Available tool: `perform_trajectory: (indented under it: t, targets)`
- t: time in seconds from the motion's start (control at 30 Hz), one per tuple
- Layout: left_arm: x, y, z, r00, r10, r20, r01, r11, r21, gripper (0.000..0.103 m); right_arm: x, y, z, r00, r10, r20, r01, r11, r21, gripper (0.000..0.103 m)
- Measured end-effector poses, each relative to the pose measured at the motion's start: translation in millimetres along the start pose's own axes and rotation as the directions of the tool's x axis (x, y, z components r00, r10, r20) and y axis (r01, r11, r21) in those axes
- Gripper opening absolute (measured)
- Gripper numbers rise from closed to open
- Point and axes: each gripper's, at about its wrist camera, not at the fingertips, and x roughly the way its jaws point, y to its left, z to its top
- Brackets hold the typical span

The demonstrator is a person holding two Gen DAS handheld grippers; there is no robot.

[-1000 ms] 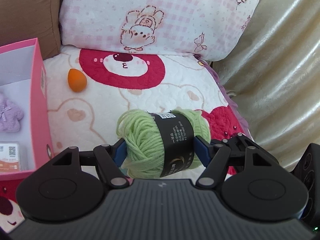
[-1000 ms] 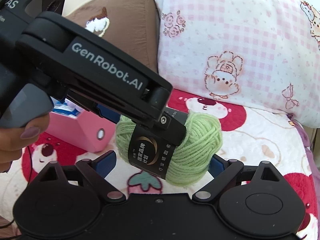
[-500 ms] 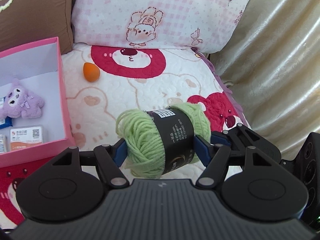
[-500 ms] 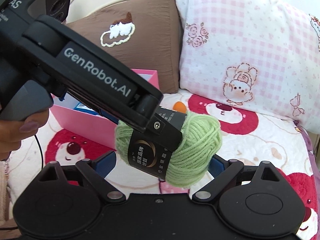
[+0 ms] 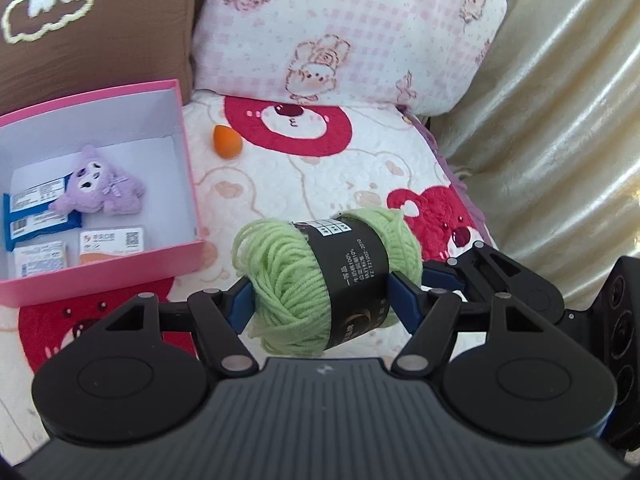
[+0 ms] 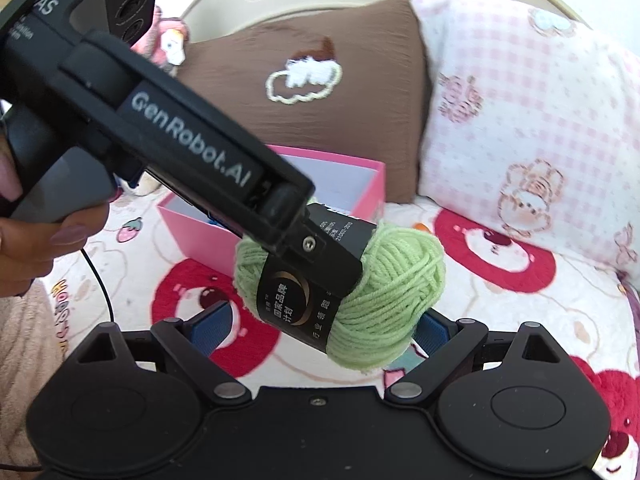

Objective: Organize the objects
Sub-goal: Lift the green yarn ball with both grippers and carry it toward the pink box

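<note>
A green yarn ball (image 5: 316,276) with a black label hangs above the bear-print quilt, and my left gripper (image 5: 320,300) is shut on its two ends. From the right wrist view the left gripper (image 6: 312,248) reaches in from the upper left with the yarn ball (image 6: 392,292). My right gripper (image 6: 320,324) stands open just below and behind the yarn, its blue pads (image 6: 212,320) apart from it. An open pink box (image 5: 188,168) lies to the left on the quilt. An orange egg-shaped sponge (image 5: 225,142) rests beside the box.
The box holds a purple plush (image 5: 100,186), a blue packet (image 5: 36,216) and small cards (image 5: 112,242). A brown pillow (image 5: 96,20) and a pink checked pillow (image 5: 344,28) lean at the back. A golden curtain (image 5: 560,140) hangs past the quilt's right edge. A hand (image 6: 36,256) grips the left handle.
Both grippers have risen and drawn back, the left one carrying the yarn. The pink box's inside and the brown pillow have come into view.
</note>
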Motion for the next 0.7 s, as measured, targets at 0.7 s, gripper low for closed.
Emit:
perform_trajectory:
  t: [0.7]
  targets:
    - [-64, 55, -1, 0.98, 0.032, 0.198, -0.014, 0.996, -0.091, 0.067, 5, 46, 49, 0.995, 0.042, 0.092, -0.04, 0.999, -0.029, 0.096]
